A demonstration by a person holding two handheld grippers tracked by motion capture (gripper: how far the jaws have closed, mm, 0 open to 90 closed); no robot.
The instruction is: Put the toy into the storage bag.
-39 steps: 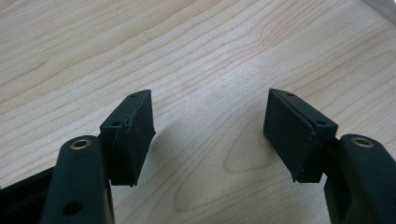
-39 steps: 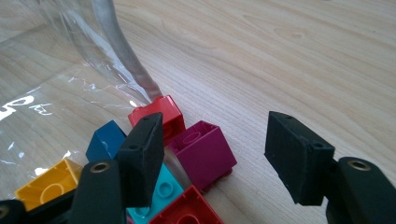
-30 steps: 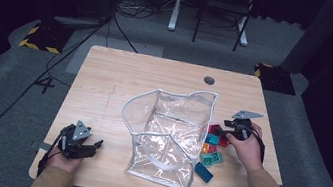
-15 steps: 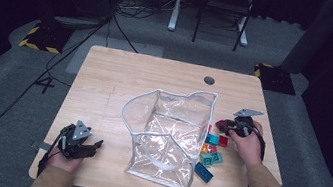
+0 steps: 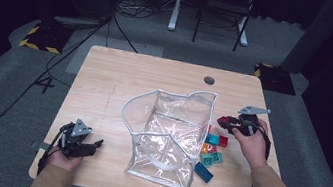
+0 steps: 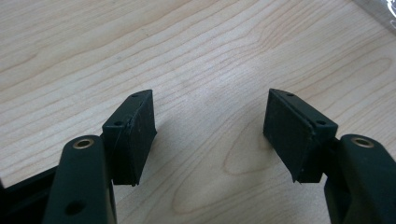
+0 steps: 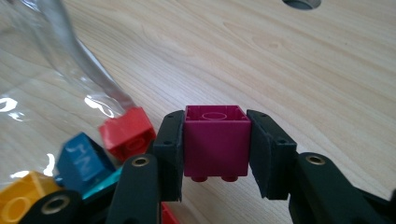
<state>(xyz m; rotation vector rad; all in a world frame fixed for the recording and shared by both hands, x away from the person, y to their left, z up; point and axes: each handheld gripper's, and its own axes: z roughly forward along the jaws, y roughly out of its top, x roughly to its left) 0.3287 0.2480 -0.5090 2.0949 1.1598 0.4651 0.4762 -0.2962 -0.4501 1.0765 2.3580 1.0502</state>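
Note:
A clear plastic bag (image 5: 168, 134) with a white rim stands open in the middle of the table (image 5: 121, 81). My right gripper (image 5: 226, 123) hovers just right of the bag's rim, shut on a magenta brick (image 7: 215, 140) that hangs above the wood. Below it lie loose bricks: a red brick (image 7: 126, 133), a blue brick (image 7: 84, 161) and a yellow brick (image 7: 21, 198). In the high view this brick pile (image 5: 211, 151) sits against the bag's right side. My left gripper (image 5: 93, 143) rests open near the table's front left corner, nothing between its pads (image 6: 133, 135).
A round cable hole (image 5: 209, 80) sits at the table's back right. The clear bag (image 7: 51, 65) bulges at the left of the right gripper view. Bare wood spans the table's left and back. Chair legs (image 5: 216, 20) and cables lie on the floor beyond.
My right gripper has lifted the magenta brick off the pile and carried it up and slightly left toward the bag's rim. The left gripper has stayed put.

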